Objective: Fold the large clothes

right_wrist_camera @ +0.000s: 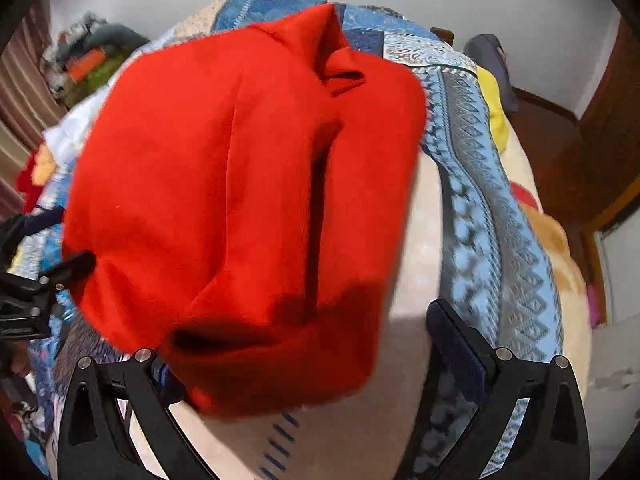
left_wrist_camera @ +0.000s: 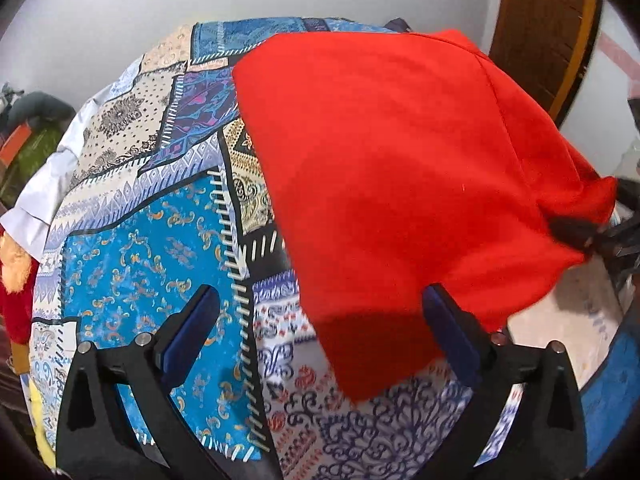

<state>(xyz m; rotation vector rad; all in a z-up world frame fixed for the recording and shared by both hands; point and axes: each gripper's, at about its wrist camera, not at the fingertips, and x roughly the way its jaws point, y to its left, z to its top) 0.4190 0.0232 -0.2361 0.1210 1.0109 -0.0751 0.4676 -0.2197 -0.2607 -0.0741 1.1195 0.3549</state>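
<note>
Cloth [left_wrist_camera: 400,184] drapes between both wide-apart grippers, left [left_wrist_camera: 320,320] and right [right_wrist_camera: 320,332], apparently released; regrip corners squarely before folding across the bedspread [left_wrist_camera: 140,240].

Bed [left_wrist_camera: 120,240] w/ patchwork spread; red garment [left_wrist_camera: 400,180] lies on it

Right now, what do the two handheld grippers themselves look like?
Both look alike. The left gripper has matte black angular fingers with triangular cut-outs, silver round pivot bolts and dark blue pads. The right gripper has the same build. No cables, markings or sleeves show.
</note>
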